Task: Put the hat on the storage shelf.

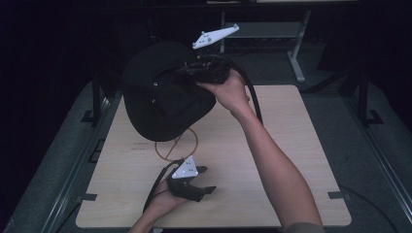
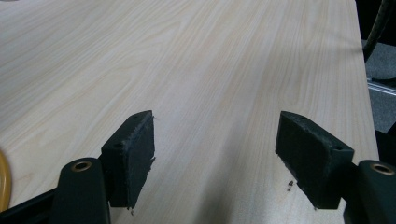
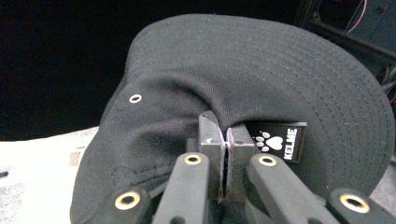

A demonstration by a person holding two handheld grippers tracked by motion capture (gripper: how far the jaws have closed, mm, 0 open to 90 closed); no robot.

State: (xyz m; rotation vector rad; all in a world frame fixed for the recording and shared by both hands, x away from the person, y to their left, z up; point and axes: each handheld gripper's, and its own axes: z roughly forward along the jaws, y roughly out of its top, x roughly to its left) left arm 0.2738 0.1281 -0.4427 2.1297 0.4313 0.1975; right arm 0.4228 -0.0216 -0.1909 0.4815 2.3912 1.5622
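A black bucket hat point(image 1: 163, 94) hangs in the air above the far left part of the table. My right gripper point(image 1: 192, 73) is shut on its crown fabric. In the right gripper view the jaws pinch the cloth of the hat point(image 3: 261, 70) together beside a black label with a paw print point(image 3: 276, 140); the right gripper point(image 3: 226, 140) holds it with the stitched brim behind. My left gripper point(image 1: 206, 179) rests low near the table's front edge, open, with nothing between its pads point(image 2: 133, 156). The left gripper point(image 2: 217, 158) looks across bare wood.
A yellow ring point(image 1: 176, 144) lies on the light wooden table point(image 1: 291, 160) under the hat, and its edge point(image 2: 3, 182) shows at the left of the left gripper view. Beyond the table stand dark floor, a metal desk frame point(image 1: 296, 53) and rails along both sides.
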